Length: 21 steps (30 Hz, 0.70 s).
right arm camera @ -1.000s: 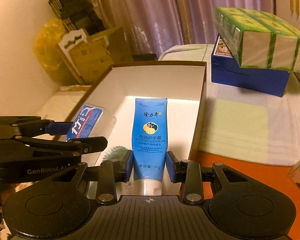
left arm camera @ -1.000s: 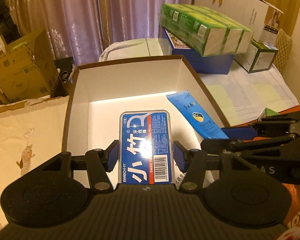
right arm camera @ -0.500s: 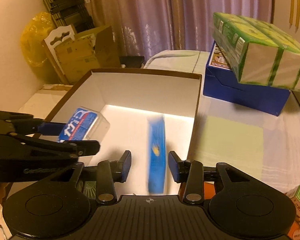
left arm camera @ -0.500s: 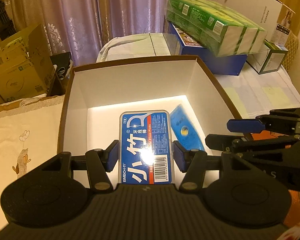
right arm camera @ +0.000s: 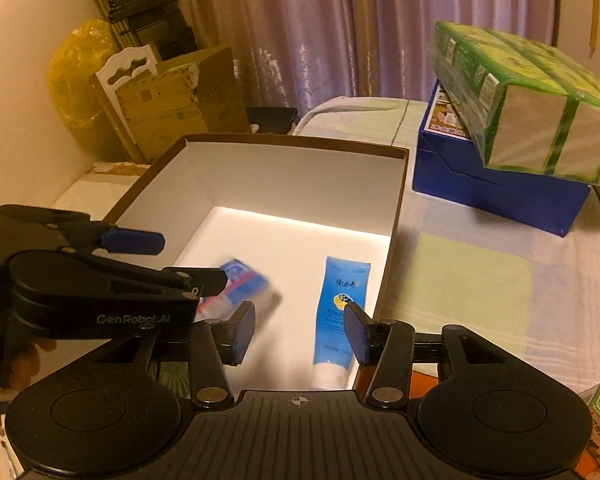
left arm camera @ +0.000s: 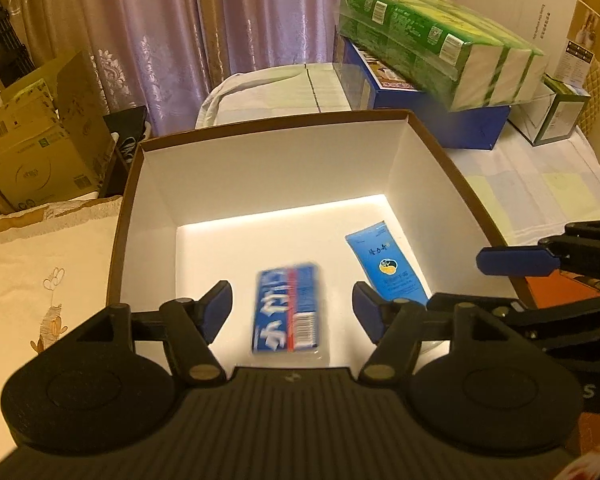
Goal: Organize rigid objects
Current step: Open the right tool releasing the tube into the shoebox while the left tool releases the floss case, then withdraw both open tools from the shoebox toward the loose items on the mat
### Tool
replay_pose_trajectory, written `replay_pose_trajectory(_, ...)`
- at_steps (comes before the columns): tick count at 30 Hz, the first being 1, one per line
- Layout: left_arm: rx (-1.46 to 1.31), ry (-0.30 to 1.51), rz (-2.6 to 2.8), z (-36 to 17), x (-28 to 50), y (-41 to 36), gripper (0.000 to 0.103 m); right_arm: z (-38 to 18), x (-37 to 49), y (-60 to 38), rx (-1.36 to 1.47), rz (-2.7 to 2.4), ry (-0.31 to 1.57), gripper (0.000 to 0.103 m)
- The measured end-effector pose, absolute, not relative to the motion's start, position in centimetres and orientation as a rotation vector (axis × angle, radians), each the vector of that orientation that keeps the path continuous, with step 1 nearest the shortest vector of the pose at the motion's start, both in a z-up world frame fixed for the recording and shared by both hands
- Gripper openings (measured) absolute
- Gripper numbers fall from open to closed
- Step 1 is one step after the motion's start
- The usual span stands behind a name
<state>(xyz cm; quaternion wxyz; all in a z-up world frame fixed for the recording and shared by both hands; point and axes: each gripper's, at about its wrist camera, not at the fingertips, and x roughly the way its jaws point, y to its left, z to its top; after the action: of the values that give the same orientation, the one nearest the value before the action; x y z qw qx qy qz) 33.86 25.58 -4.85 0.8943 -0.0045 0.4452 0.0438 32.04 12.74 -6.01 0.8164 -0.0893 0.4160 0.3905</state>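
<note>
Left wrist view: the left gripper, lower centre, has its jaws spreading, pads clear of the blurred flat blue floss case lying between them on the smooth white floor of the brown-rimmed cardboard box. A soft blue tube lies to its right.

Right wrist view: the right gripper jaws are widening, gripping nothing; the tube lies flat in the box's lower right corner.

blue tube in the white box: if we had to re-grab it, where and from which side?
Grip the blue tube across its flat mid-body, pads on the two long edges, coming down from above. It lies flat on the floor of the white box, white cap end toward the camera, close to the box's right wall, so a sideways approach looks blocked; the tapered crimped end probably offers less hold.
</note>
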Motion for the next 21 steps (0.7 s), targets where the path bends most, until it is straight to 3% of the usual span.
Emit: replay_pose_trajectory(21,-0.019,0.879,0.133,-1.6,29.7,24.9,0.065,-4.7,29.9,10.7,-0.163,0.904,0.856,0.061)
